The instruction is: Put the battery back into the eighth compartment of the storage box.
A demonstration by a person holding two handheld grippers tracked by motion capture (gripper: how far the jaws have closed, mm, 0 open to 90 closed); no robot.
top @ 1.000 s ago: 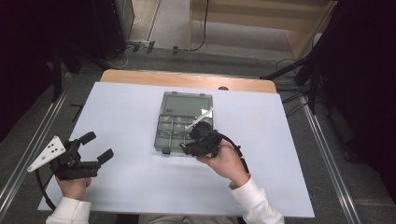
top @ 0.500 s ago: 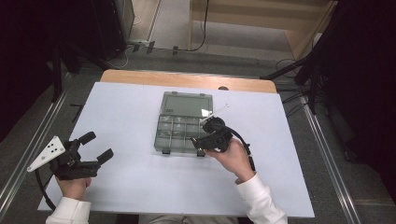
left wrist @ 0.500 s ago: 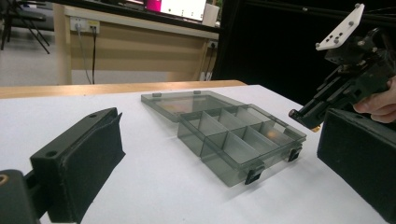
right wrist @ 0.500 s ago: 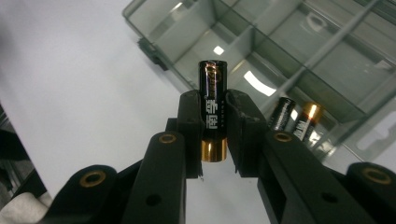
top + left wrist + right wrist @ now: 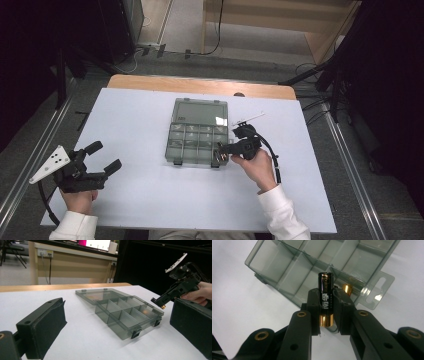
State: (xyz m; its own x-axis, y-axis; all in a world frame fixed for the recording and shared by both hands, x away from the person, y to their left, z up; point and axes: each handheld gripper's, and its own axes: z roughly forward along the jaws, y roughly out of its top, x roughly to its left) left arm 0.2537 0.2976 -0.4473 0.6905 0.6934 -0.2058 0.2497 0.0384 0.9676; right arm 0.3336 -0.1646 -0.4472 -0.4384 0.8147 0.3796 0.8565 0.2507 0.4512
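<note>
At the left of the high view, the left gripper (image 5: 102,159) rests on the white table (image 5: 140,200) near its left edge, jaws spread wide with nothing between them; it sits where it sat a second ago, well apart from the work. In the middle lies the smoked-plastic organizer box (image 5: 195,140), lid folded flat behind it, its compartments open to the top. In the left gripper view the compartments look bare, though the tinted walls hide their floors in part.

To the right, the right gripper (image 5: 222,151) has come away from over the box's right-hand compartments and sunk toward the box's near right corner. Its jaws are clamped on a black battery with a gold end (image 5: 326,298), held upright between the pads in the right gripper view. A second small gold-ended piece (image 5: 348,288) shows just behind it, by the box wall; what it is cannot be told.

The shift suggests the battery is being lined up with a near-corner compartment, ready to be lowered and let go
</note>
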